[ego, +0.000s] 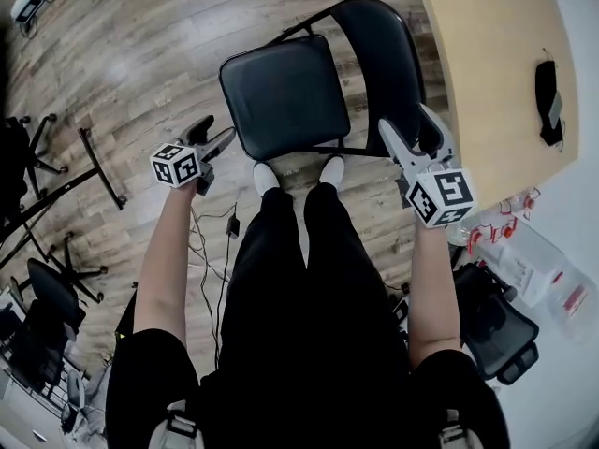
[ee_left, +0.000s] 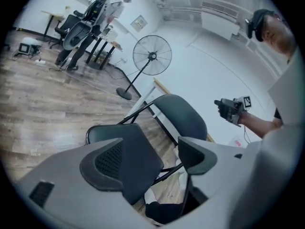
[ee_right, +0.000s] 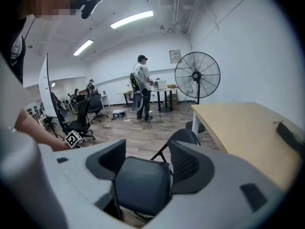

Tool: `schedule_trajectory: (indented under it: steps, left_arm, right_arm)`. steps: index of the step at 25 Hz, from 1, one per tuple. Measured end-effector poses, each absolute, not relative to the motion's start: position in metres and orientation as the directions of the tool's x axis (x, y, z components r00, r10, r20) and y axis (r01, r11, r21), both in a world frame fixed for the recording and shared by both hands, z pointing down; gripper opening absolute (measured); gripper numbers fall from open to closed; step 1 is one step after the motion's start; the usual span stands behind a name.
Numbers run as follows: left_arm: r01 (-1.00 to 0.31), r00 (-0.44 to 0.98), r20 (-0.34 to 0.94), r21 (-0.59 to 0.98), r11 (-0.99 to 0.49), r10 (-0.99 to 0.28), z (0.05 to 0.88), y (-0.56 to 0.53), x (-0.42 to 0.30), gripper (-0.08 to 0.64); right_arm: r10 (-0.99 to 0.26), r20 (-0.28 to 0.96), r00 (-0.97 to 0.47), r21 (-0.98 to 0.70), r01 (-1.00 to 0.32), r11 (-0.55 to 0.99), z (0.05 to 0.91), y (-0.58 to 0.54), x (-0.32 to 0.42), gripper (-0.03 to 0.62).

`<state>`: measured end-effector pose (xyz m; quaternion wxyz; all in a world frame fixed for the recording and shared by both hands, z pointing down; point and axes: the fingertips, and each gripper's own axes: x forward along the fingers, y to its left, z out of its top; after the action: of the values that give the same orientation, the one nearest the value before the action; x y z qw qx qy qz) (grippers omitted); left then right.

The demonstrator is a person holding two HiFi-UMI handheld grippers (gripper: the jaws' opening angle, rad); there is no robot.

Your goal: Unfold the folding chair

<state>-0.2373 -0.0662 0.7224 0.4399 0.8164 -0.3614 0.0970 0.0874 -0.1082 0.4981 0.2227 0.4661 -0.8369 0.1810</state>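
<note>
The folding chair [ego: 285,96] stands opened on the floor just ahead of your feet, its seat flat and toward you and its backrest on the far side by the table [ego: 487,64]. It lies between your hands: your left gripper [ego: 213,135] is off the seat's front left corner and your right gripper [ego: 412,131] is nearer the backrest. Both have their jaws spread wide and hold nothing. No brand or writing is readable.

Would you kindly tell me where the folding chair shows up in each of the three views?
Head view: folding chair top centre, unfolded, beyond the person's feet.
Left gripper view: centre, beyond the open left claw.
Right gripper view: lower centre, framed by the open right claw.
Shared landmark: wooden table beside the backrest.
</note>
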Motion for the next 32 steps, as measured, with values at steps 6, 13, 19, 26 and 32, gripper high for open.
schedule_trajectory:
  steps: [6, 13, 19, 26, 32]
  left_arm:
    - [-0.689, 0.716, 0.405, 0.538, -0.486, -0.569, 0.590, -0.046, -0.183, 0.351]
    - [-0.683, 0.728, 0.293, 0.380, -0.624, -0.619, 0.449, -0.026, -0.129, 0.350]
    - [-0.689, 0.722, 0.180, 0.282, -0.668, -0.668, 0.345, -0.010, -0.094, 0.324]
    - [-0.691, 0.721, 0.121, 0.197, -0.696, -0.682, 0.277, 0.025, -0.070, 0.281]
    - [-0.696, 0.718, 0.114, 0.134, -0.706, -0.686, 0.247, 0.045, -0.059, 0.257]
  right_arm:
    - [-0.682, 0.416, -0.601, -0.173, -0.789, 0.590, 0.445, -0.086, 0.074, 0.295]
    - [-0.633, 0.314, -0.707, -0.165, -0.697, 0.698, 0.381, -0.057, 0.057, 0.293]
    - [-0.577, 0.237, -0.782, -0.129, -0.614, 0.779, 0.316, -0.028, 0.045, 0.286]
    - [-0.520, 0.176, -0.836, -0.087, -0.539, 0.837, 0.267, 0.007, 0.033, 0.268]
    - [-0.477, 0.133, -0.869, -0.078, -0.489, 0.869, 0.243, 0.025, 0.022, 0.228]
